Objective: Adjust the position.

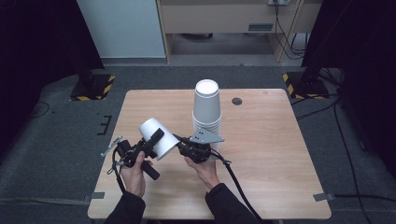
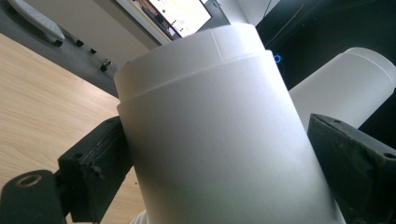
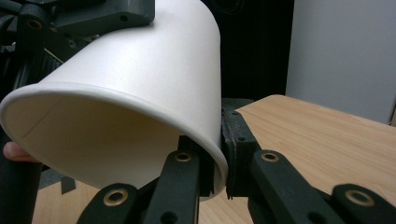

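A single white paper cup (image 1: 156, 137) hangs tilted above the table's front left, its base pointing up and to the left. My left gripper (image 1: 152, 142) is shut on the cup's body, and in the left gripper view the cup (image 2: 219, 140) sits clamped between both black jaws. My right gripper (image 1: 180, 142) is shut on the cup's rim. In the right gripper view one jaw is inside the cup (image 3: 140, 84) and the other outside, pinching the wall at the right gripper (image 3: 219, 163). A stack of white cups (image 1: 207, 109) stands upside down mid-table, just behind the grippers.
The wooden table (image 1: 271, 154) has a small round cable hole (image 1: 237, 101) at the back. Two black stands with yellow-black striped bases (image 1: 93, 86) (image 1: 303, 84) flank the table's far corners. Cables (image 1: 345, 140) run over the floor on the right.
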Available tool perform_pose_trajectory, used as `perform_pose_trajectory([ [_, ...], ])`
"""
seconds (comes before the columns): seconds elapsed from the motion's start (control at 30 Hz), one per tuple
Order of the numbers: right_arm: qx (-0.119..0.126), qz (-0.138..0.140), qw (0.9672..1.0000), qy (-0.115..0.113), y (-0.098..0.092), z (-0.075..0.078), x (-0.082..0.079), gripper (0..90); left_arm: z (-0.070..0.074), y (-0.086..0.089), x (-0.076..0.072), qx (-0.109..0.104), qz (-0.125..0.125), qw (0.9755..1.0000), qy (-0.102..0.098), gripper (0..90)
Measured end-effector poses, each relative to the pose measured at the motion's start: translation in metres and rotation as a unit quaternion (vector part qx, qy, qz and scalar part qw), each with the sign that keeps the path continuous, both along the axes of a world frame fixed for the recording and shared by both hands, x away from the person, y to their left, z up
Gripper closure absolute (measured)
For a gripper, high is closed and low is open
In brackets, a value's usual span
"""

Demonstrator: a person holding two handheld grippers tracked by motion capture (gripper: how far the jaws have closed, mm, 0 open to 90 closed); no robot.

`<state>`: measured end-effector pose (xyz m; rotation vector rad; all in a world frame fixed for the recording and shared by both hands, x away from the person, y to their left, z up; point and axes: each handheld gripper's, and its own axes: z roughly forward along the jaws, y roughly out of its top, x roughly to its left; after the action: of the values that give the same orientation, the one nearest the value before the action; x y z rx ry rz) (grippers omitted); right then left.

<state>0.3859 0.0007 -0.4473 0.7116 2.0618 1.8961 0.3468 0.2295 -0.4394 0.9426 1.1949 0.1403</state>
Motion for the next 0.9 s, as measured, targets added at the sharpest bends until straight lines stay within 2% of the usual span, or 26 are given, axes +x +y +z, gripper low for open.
perform_pose_trajectory([
  [0.63,-0.009,0.001,1.0000,-0.002,-0.010,0.003,-0.003,84.7,0.003,0.004,0.001,0.000,-0.003,1.0000,-0.003,7.9],
  [0.9,-0.007,0.002,1.0000,0.000,-0.012,0.005,-0.003,84.8,0.004,0.008,0.001,-0.006,0.004,0.9999,-0.007,8.1],
])
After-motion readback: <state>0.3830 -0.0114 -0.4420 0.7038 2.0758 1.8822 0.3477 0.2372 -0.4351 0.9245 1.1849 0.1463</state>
